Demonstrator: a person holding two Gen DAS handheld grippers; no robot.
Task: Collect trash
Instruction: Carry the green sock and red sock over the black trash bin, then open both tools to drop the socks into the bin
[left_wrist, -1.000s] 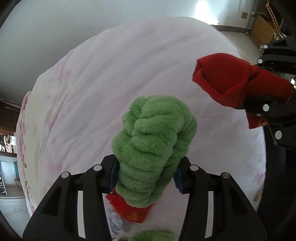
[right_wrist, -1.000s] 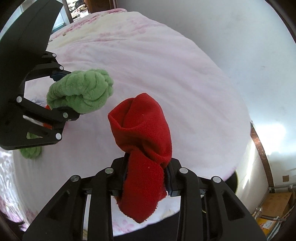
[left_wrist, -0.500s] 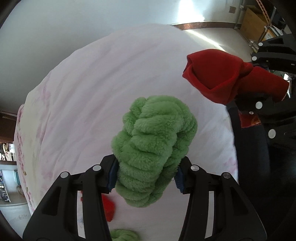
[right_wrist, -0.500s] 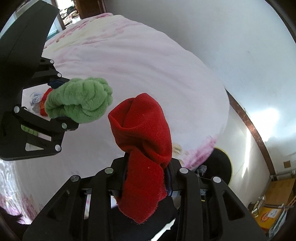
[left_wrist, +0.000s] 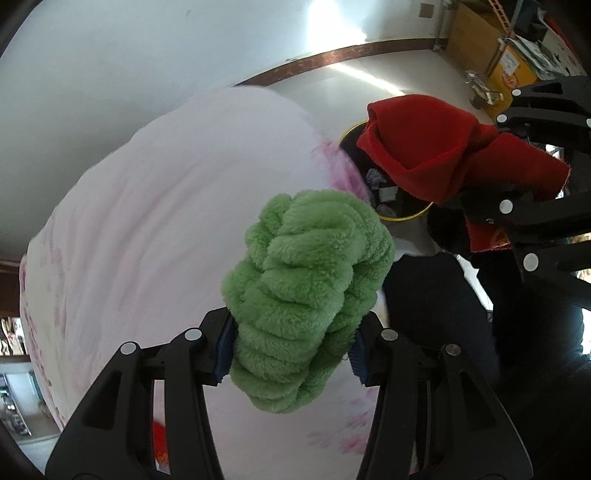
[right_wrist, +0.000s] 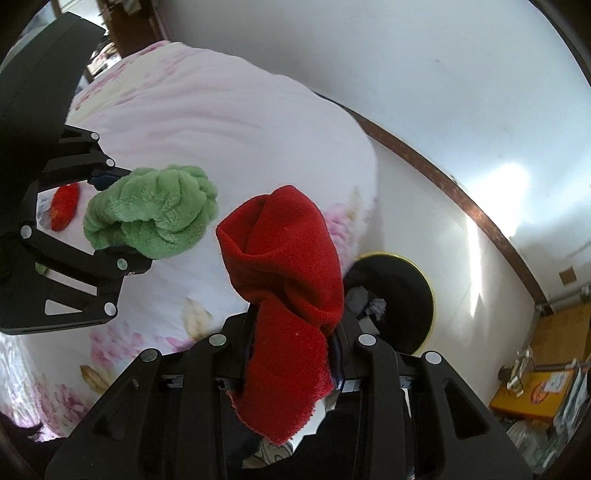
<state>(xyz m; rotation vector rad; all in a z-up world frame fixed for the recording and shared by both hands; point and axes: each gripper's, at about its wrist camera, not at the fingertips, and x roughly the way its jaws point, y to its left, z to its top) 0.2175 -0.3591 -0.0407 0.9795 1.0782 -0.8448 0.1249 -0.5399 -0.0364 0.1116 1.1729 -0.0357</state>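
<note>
My left gripper (left_wrist: 290, 360) is shut on a fluffy green cloth (left_wrist: 306, 291), held above the edge of the bed; the cloth also shows in the right wrist view (right_wrist: 151, 218). My right gripper (right_wrist: 293, 350) is shut on a red cloth (right_wrist: 284, 266), held to the right of the green one; it also shows in the left wrist view (left_wrist: 443, 147). A black bin with a yellow rim (right_wrist: 402, 291) stands on the floor by the bed's corner, with some trash inside. In the left wrist view the bin (left_wrist: 391, 206) is partly hidden behind both cloths.
The bed has a white cover with pink flowers (left_wrist: 166, 206). Another red item (right_wrist: 64, 206) lies on the bed behind the left gripper. Cardboard boxes (right_wrist: 546, 384) stand on the floor at the right. A white wall (right_wrist: 369, 55) runs behind the bed.
Both grippers have swung with their cloths from over the bed toward its corner. The floor and the black bin have come into view.
</note>
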